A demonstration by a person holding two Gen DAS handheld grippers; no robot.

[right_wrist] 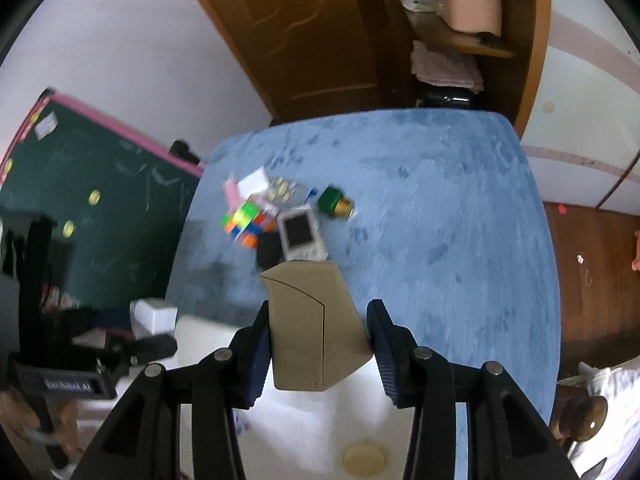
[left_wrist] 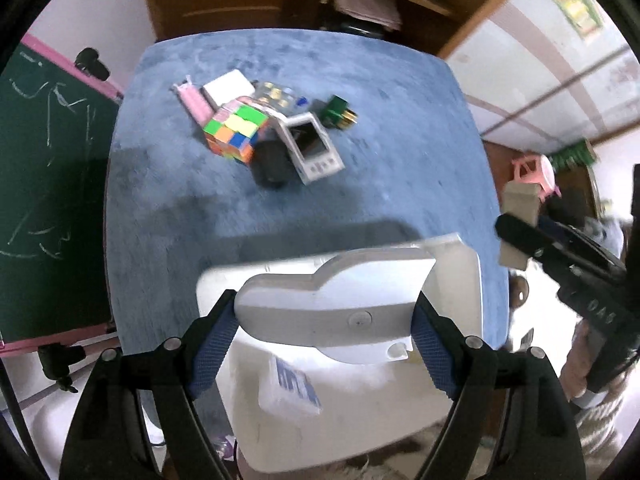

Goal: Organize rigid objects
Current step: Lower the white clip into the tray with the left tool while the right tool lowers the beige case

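Note:
My left gripper (left_wrist: pixel 324 320) is shut on a white-grey plastic case (left_wrist: pixel 332 304) and holds it over a white bin (left_wrist: pixel 468 280) at the table's near edge. My right gripper (right_wrist: pixel 318 344) is shut on a tan box (right_wrist: pixel 316 320) above the same white bin (right_wrist: pixel 200 330); the box also shows in the left wrist view (left_wrist: pixel 518 208). On the blue cloth table (left_wrist: pixel 400 160) lies a cluster: a colour cube (left_wrist: pixel 234 130), a white handheld device (left_wrist: pixel 314 148), a black cylinder (left_wrist: pixel 272 162), a green-gold object (left_wrist: pixel 339 112), a pink item (left_wrist: pixel 194 102) and a white box (left_wrist: pixel 228 86).
A green chalkboard (left_wrist: pixel 44 184) with a pink frame stands left of the table. A wooden door (right_wrist: pixel 312 28) and shelves stand behind it. A pink stool (left_wrist: pixel 536 172) is on the floor at the right. A printed bag (left_wrist: pixel 292 388) lies in the bin.

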